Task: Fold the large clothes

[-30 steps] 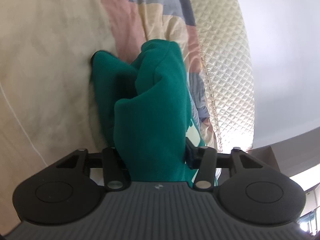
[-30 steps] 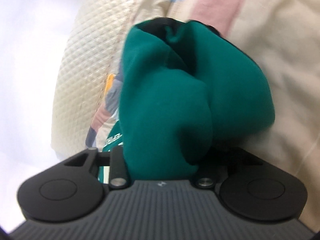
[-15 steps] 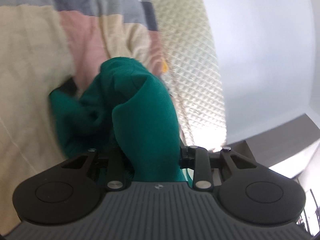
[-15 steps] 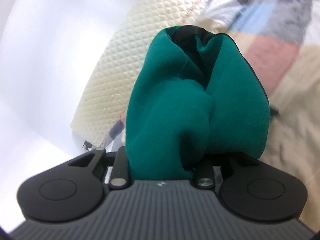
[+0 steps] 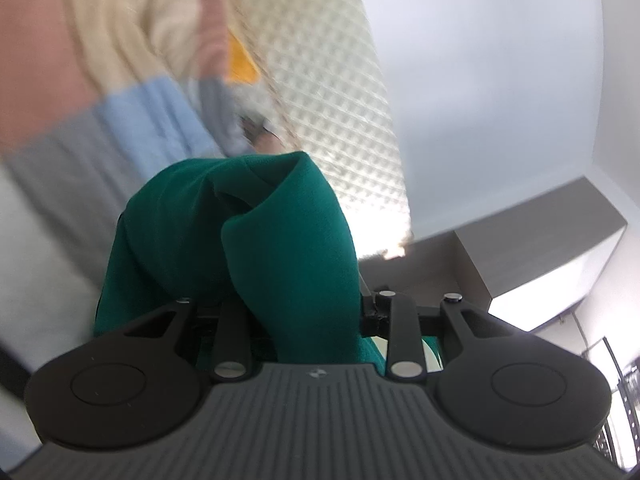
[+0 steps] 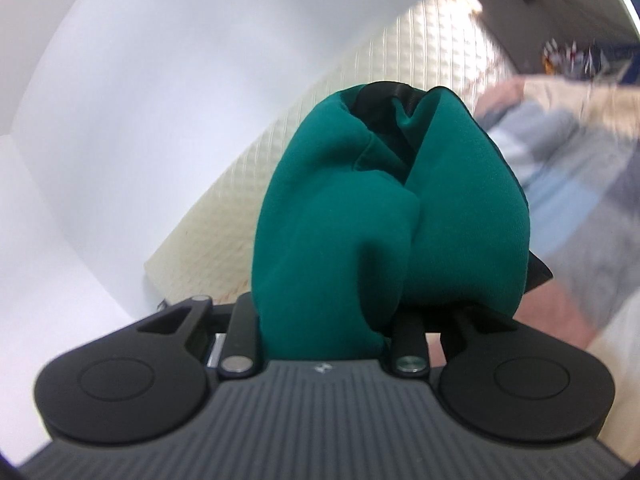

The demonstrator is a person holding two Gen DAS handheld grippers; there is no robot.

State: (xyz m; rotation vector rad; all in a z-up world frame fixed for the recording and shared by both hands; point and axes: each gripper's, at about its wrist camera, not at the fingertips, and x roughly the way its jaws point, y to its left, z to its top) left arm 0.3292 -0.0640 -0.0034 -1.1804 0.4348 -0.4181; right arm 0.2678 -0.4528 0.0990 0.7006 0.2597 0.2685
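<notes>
A dark green garment (image 5: 280, 240) is bunched between the fingers of my left gripper (image 5: 304, 296), which is shut on it; the cloth hides the fingertips. The same green garment (image 6: 384, 220) is bunched in my right gripper (image 6: 328, 308), also shut on it, with its fingertips buried in the folds. A black edge of the garment (image 6: 384, 96) shows at the top of the bunch. Both grippers hold the cloth lifted off the bed and tilted towards the headboard and wall.
A patchwork quilt (image 5: 120, 80) of pink, cream, blue and grey covers the bed; it also shows in the right wrist view (image 6: 560, 184). A cream quilted headboard (image 5: 332, 80) stands behind it (image 6: 360, 92). White wall (image 6: 160, 60) and a grey cabinet (image 5: 540, 240) lie beyond.
Both grippers have risen and tilted up with the green garment; the bed has dropped away and the headboard, wall and cabinet now fill more of the views.
</notes>
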